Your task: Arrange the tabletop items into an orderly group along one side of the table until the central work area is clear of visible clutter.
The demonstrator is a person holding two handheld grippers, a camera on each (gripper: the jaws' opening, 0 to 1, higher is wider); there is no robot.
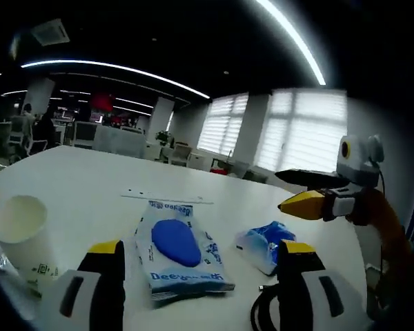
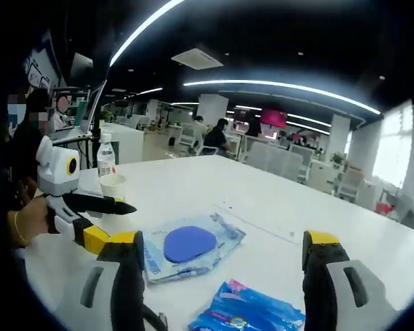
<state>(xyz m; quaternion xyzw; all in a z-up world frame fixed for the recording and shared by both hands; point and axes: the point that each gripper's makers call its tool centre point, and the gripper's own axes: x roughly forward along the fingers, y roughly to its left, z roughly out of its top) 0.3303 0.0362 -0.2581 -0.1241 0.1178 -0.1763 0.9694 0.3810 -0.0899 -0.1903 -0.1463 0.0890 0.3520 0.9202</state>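
Left gripper (image 1: 201, 265) hovers with jaws spread wide, nothing between them, and the glossy wet-wipe pack (image 1: 179, 249) with its blue oval lid lies flat just ahead on the white table (image 1: 90, 179). Crinkly blue packet (image 1: 265, 245) at two o'clock, paper cup (image 1: 21, 231) at nine. Right gripper (image 2: 221, 258) gapes empty too; water bottle (image 2: 106, 156) stands at ten o'clock.

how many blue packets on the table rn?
2. A wipes pack lies flat mid-table between the left gripper's jaws; a smaller crumpled packet sits beside it, nearer the right gripper. Others may be hidden out of frame.
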